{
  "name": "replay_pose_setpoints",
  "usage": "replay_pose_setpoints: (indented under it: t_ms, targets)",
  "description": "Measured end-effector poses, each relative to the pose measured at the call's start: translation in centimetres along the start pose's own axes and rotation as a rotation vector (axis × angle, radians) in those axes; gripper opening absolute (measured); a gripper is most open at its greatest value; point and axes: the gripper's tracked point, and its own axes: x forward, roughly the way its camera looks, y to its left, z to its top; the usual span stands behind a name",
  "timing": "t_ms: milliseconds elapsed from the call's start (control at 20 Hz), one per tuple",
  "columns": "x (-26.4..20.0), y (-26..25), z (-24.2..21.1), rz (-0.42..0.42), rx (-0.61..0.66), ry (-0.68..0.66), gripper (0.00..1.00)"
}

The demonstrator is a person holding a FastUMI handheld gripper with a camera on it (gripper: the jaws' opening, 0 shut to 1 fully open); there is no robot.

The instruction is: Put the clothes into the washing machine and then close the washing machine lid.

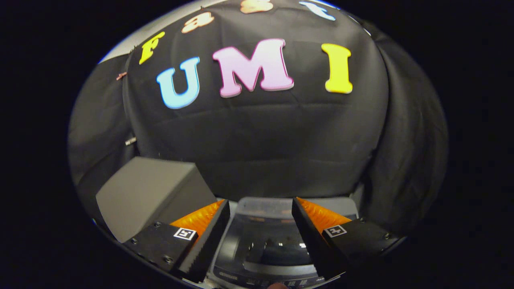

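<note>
— What is seen between the fingers?

— A grey top-loading washing machine with a dark, glossy lid is seen below and just ahead of the gripper. Its lid is lying flat over the tub, and reflections are carried on the dark panel. A paler grey back edge is seen at the far side, next to the black cloth wall.

— Which way is it pointed?

— Its long axis is run front to back, in line with the fingers; the front edge, where a strip of small controls can be made out, is turned toward the gripper, and the back edge is set against the wall.

— And the jaws?

— They are held wide apart, with nothing gripped between them. The machine's lid is framed in the gap, but it is not touched by either finger.

— Is anything else noted?

— A plain grey box-shaped block with a sloped top is seen beside the machine's left edge, beyond the left finger. Whether it touches the machine cannot be told. Clothes cannot be made out through the lid.
</note>
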Motion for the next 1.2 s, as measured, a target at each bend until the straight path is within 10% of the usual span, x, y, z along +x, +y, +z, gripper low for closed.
replay_pose_setpoints:
  t_ms: [450,1200]
  targets:
    - [-5.2,1.7,14.6,-0.098,-0.117,-0.598,0.98]
    - [-7.8,9.7,11.7,-0.110,-0.062,-0.532,0.98]
